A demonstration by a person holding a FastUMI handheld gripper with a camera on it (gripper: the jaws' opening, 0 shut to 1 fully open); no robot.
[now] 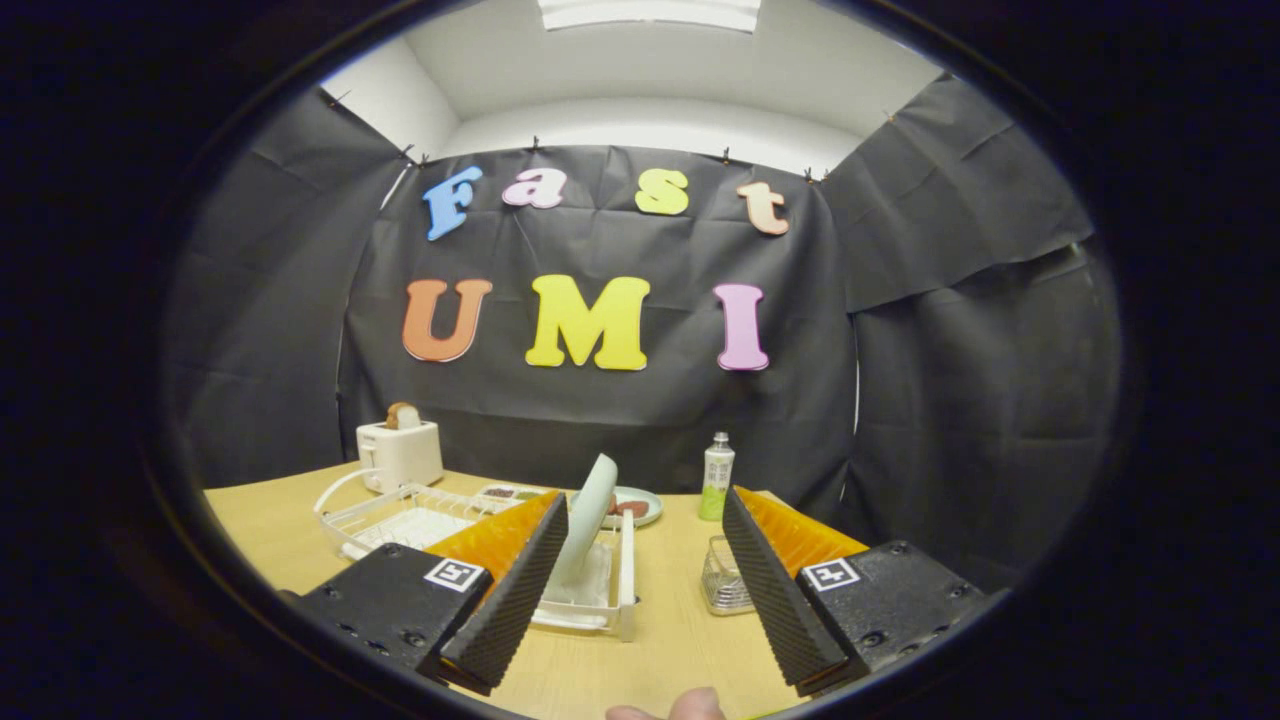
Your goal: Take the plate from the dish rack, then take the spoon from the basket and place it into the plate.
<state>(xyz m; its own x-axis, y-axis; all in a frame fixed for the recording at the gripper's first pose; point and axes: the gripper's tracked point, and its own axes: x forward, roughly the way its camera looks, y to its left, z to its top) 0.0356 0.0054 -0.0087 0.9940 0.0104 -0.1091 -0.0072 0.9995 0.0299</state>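
Note:
A pale green plate (592, 515) stands on edge in a white dish rack (410, 520) on the wooden table, just ahead of my left finger, which partly hides it. A small wire basket (724, 580) sits by the inner side of my right finger; the spoon in it is too small to make out. My gripper (645, 555) is open, with nothing between its fingers, and hovers over the near part of the table.
A white toaster (400, 450) with a slice of bread stands at the back left. A second plate (635, 505) with food lies behind the rack. A green-and-white bottle (716, 478) stands at the back. A person's fingertip (690, 706) shows near me.

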